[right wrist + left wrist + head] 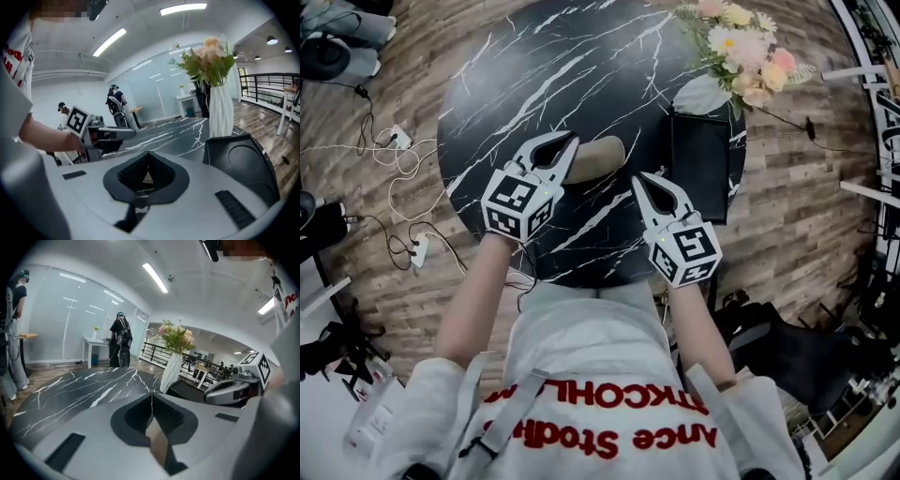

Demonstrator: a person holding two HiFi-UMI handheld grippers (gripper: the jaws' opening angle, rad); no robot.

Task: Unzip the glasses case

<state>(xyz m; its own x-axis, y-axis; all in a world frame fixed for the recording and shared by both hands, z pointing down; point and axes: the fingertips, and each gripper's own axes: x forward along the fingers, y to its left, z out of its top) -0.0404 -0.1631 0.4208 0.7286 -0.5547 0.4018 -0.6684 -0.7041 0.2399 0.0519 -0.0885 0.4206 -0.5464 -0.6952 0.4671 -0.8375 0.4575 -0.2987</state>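
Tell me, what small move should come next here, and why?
Probably open the left hand-held gripper and steady the tan glasses case with it: that gripper is shut and empty, the case lies by its tip, and the right hand-held gripper, also shut, sits a little apart.

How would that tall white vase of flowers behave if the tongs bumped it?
Probably tippy: the vase is tall and narrow, with a wide bunch of flowers on top. It stands near the table edge, so a fall could take it off. It looks like ceramic, so likely breakable.
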